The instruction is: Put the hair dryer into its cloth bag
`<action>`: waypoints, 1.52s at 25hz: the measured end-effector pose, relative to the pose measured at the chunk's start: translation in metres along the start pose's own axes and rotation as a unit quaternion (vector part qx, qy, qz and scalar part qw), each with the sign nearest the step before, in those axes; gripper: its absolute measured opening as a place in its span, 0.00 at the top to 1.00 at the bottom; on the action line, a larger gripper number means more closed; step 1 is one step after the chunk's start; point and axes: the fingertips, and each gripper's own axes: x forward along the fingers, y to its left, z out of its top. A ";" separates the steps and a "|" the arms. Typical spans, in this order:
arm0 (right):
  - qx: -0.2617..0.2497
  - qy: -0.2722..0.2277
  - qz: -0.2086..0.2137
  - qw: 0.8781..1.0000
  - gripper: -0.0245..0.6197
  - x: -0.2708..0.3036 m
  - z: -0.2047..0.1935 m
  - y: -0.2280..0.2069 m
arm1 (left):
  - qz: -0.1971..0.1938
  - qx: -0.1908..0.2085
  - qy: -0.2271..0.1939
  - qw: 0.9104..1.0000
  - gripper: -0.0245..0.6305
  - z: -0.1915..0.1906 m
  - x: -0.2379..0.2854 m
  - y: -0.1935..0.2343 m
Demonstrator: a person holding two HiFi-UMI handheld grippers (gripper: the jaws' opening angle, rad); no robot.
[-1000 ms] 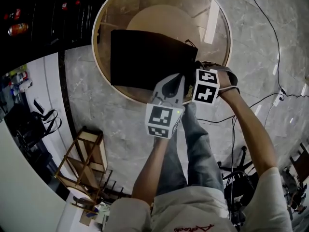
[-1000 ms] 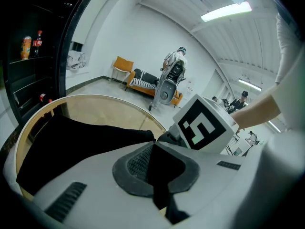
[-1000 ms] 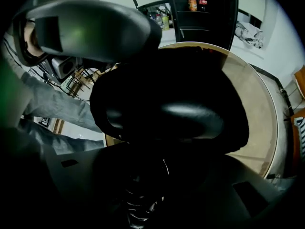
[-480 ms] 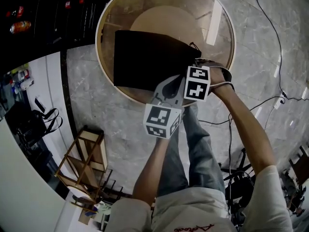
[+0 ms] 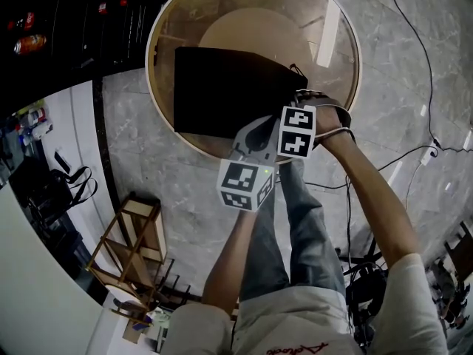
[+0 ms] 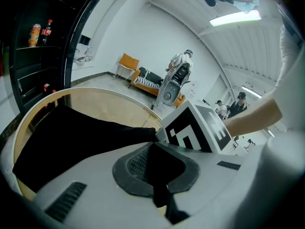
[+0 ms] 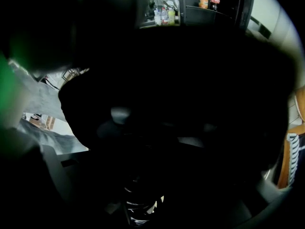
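Black cloth bag [image 5: 222,91] lies flat on the round table [image 5: 222,13]. Left gripper [image 6: 159,171] is pressed shut, with the bag's edge pinched between its jaws. Right gripper [image 5: 295,117] is held at the bag's near corner, just beside the left. Its own view is swamped by dark cloth, so the jaw state is unreadable. The hair dryer cannot be made out.

A round glass-topped table [image 5: 244,2] stands on a marble floor [image 5: 148,168], with a wooden rack [image 5: 129,246] nearby.
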 end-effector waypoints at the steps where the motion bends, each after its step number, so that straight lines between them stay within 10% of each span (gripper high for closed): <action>1: -0.001 -0.004 -0.005 1.000 0.65 0.000 0.000 0.000 | -0.001 0.001 0.001 1.000 0.92 0.000 0.000 -0.001; 18: 0.090 -0.208 -0.040 0.973 0.45 -0.053 -0.039 0.003 | -0.008 0.016 0.010 1.000 0.92 -0.003 0.007 -0.016; 29: 0.116 -0.163 -0.056 0.978 0.46 -0.029 -0.095 0.011 | -0.012 0.023 0.018 1.000 0.92 -0.008 0.011 -0.023; 38: 0.029 -0.119 -0.089 0.988 0.59 -0.019 -0.086 0.010 | -0.015 0.024 0.020 0.999 0.92 -0.009 0.013 -0.026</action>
